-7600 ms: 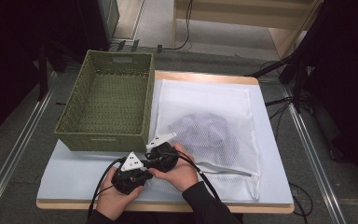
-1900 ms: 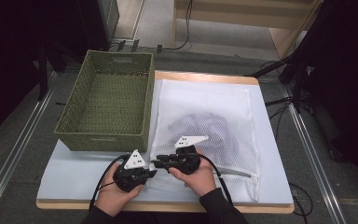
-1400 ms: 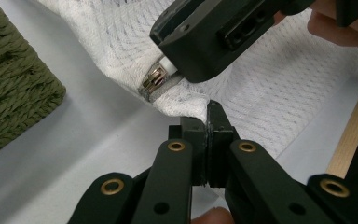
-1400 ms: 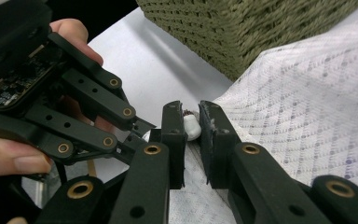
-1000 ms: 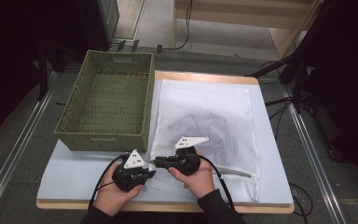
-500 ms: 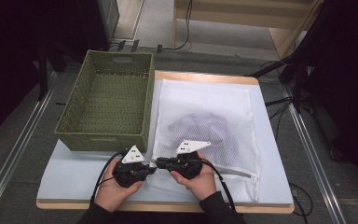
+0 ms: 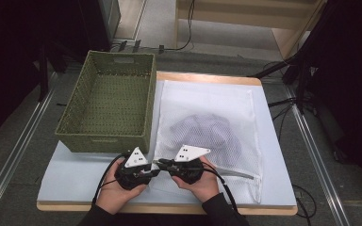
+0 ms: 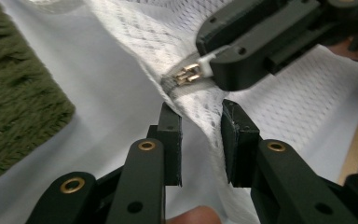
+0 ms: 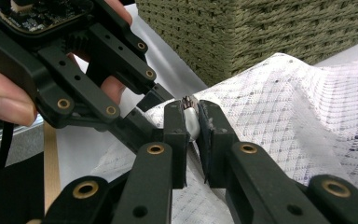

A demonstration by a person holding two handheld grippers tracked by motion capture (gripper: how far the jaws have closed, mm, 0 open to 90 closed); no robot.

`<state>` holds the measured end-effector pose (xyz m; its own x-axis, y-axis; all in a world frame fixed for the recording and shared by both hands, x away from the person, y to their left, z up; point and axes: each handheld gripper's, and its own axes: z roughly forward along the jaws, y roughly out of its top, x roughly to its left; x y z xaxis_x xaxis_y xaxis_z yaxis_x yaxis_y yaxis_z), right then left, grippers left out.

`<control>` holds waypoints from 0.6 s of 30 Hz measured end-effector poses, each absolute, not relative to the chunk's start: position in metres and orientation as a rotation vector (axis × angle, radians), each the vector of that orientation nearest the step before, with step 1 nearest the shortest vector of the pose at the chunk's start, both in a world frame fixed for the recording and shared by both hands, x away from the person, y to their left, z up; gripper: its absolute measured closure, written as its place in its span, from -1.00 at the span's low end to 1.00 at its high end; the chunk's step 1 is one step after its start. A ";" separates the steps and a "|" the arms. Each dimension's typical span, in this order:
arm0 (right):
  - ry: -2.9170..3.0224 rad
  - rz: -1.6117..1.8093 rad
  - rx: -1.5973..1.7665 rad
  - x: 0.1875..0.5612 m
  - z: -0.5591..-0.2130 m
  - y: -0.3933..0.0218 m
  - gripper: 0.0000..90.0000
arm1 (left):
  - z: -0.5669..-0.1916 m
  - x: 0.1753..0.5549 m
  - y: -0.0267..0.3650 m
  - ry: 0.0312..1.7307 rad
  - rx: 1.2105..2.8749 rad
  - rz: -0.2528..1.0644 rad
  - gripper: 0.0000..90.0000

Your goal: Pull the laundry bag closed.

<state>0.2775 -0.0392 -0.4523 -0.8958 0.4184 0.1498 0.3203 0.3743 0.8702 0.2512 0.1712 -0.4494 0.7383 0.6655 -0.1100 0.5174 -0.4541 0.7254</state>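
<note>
The right gripper (image 9: 193, 122) is closed on the zipper pull (image 9: 192, 122) of the white mesh laundry bag (image 7: 207, 117); the small pale tab sits pinched between its two black jaws, with only a sliver of gap around it. In the left gripper view the same pull (image 8: 189, 74) shows as a brass-coloured slider with a white tab, held at the tip of the right gripper (image 8: 214, 63).

The left gripper (image 8: 200, 140) stands partly open. Its jaws have just been opening, and a raised fold of the bag's mesh edge (image 8: 205, 114) passes between them; the right-hand pad lies against the fabric, the left-hand pad stands just clear of it (no firm pinch is visible).

In the high view both grippers meet at the near left corner of the bag, the left gripper (image 7: 134, 172) just left of the right gripper (image 7: 184, 168), each in a hand at the near edge of the table (image 7: 75, 188). The bag lies flat on the right half of the table, with a dark garment (image 7: 207, 136) inside, blurred by the mesh. The green woven basket (image 7: 108, 108) stands on the far left, just beside the bag.

From above, the jaw tips and the zipper pull are hidden under the grey plates and hands. How far the zipper is open cannot be made out.
</note>
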 end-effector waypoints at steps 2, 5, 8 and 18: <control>2.518 1.565 0.682 0.278 -0.452 -0.040 0.85 | -0.449 0.250 0.172 0.869 2.161 0.254 0.90; 2.513 1.576 0.679 0.279 -0.453 -0.040 0.84 | -0.448 0.249 0.171 0.847 2.171 0.268 1.00; 2.511 1.577 0.671 0.279 -0.453 -0.040 0.82 | -0.446 0.247 0.169 0.822 2.188 0.291 1.00; 2.551 1.596 0.672 0.282 -0.455 -0.039 0.82 | -0.446 0.243 0.168 0.804 2.189 0.320 1.00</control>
